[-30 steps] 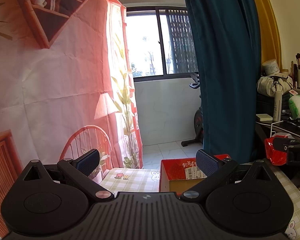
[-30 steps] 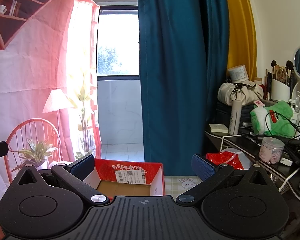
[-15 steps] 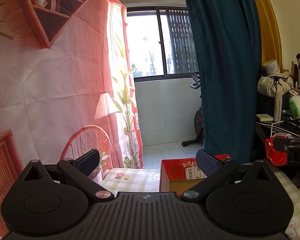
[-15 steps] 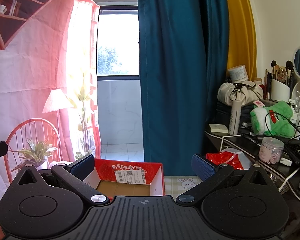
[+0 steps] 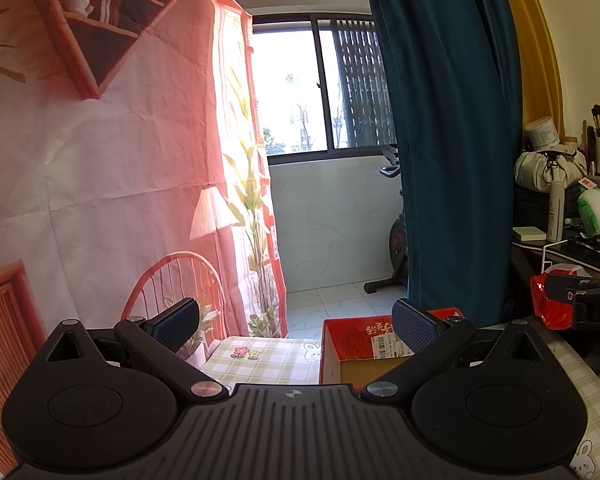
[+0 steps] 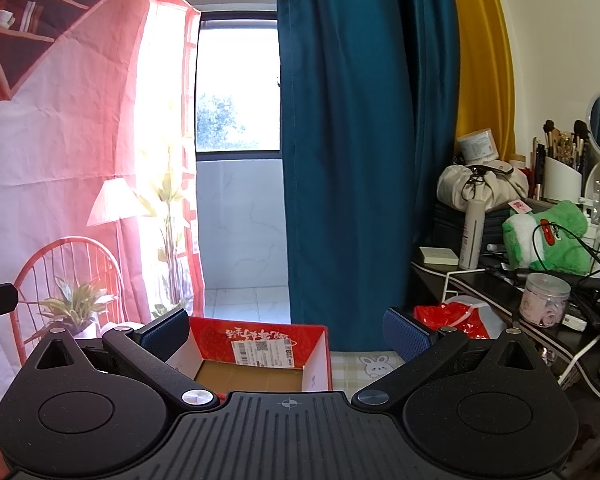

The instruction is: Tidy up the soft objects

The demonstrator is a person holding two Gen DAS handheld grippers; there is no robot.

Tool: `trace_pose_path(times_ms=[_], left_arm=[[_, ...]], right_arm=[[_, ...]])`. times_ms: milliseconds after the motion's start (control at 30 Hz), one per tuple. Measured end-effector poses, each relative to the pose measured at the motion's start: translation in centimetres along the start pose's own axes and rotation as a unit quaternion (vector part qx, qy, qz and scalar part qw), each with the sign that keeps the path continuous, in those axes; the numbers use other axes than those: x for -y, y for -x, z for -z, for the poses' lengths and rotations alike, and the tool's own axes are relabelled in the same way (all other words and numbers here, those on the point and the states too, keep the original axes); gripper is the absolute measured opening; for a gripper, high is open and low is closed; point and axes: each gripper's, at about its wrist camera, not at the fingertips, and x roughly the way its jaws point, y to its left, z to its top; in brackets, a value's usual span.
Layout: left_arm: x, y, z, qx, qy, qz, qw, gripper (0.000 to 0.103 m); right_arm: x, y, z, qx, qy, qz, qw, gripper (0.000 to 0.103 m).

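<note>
Soft objects: only a green plush toy [image 6: 548, 236] showed, at right of the right wrist view on the cluttered dark desk [image 6: 496, 280], cables draped across it. Judged light, squashy, non-fragile; best pinched at a bulging fold clear of the cables. Red cardboard box [image 6: 260, 356], open and seemingly bare, sat low centre on the checked tablecloth [image 5: 268, 360]. Left gripper [image 5: 296, 320] and right gripper [image 6: 286, 332] both spread wide, grasping nothing.

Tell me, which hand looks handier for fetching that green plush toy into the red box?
Probably the right gripper: the green plush toy sits on the cluttered desk to its right, and the red box lies straight ahead. Both grippers are open, empty.
</note>
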Motion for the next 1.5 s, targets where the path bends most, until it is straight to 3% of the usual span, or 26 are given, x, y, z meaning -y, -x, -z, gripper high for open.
trace_pose_path(times_ms=[133, 433, 567, 867, 967, 1033, 1167, 1233, 1333, 1400, 1500], left_arm=[[0.2, -0.3, 0.3, 0.001, -0.003, -0.02, 0.9998, 0.103], [-0.2, -1.9, 2.4, 0.01, 0.019, -0.012, 0.9997, 0.103], [-0.1, -4.4, 4.2, -0.023, 0.022, 0.0, 0.9995, 0.103], [0.8, -11.2, 8.4, -0.111, 0.028, 0.05, 0.9922, 0.103], [1.6, -13.3, 9.7, -0.133, 0.024, 0.073, 0.9881, 0.101], [2.3, -14.5, 10.6, -0.146, 0.023, 0.089, 0.985, 0.094], [3.1, -17.3, 11.5, -0.188, 0.042, 0.117, 0.9743, 0.072], [3.4, -18.4, 11.9, -0.207, 0.052, 0.13, 0.9683, 0.064], [4.1, -19.2, 12.8, -0.228, 0.058, 0.148, 0.9606, 0.059], [4.5, -19.8, 13.6, -0.249, 0.069, 0.171, 0.9509, 0.057], [5.0, -20.2, 15.1, -0.274, 0.079, 0.201, 0.9373, 0.053]], right_arm=[[-0.1, -0.2, 0.1, 0.0, 0.0, -0.001, 1.0, 0.103], [0.2, -1.8, 1.8, 0.003, 0.001, -0.028, 1.0, 0.103], [0.5, -3.5, 3.9, 0.003, 0.0, -0.046, 0.999, 0.103], [1.1, -9.9, 9.1, -0.098, -0.01, -0.062, 0.993, 0.103], [1.7, -11.8, 10.7, -0.112, -0.02, -0.049, 0.992, 0.103], [2.0, -13.0, 11.8, -0.118, -0.024, -0.047, 0.992, 0.101], [2.9, -15.9, 13.4, -0.138, -0.037, -0.044, 0.989, 0.079], [3.5, -17.1, 14.2, -0.145, -0.05, -0.05, 0.987, 0.073], [4.0, -18.4, 15.6, -0.163, -0.069, -0.062, 0.982, 0.068], [4.0, -18.8, 16.5, -0.179, -0.074, -0.078, 0.978, 0.062], [3.9, -18.8, 17.5, -0.195, -0.091, -0.107, 0.971, 0.06]])
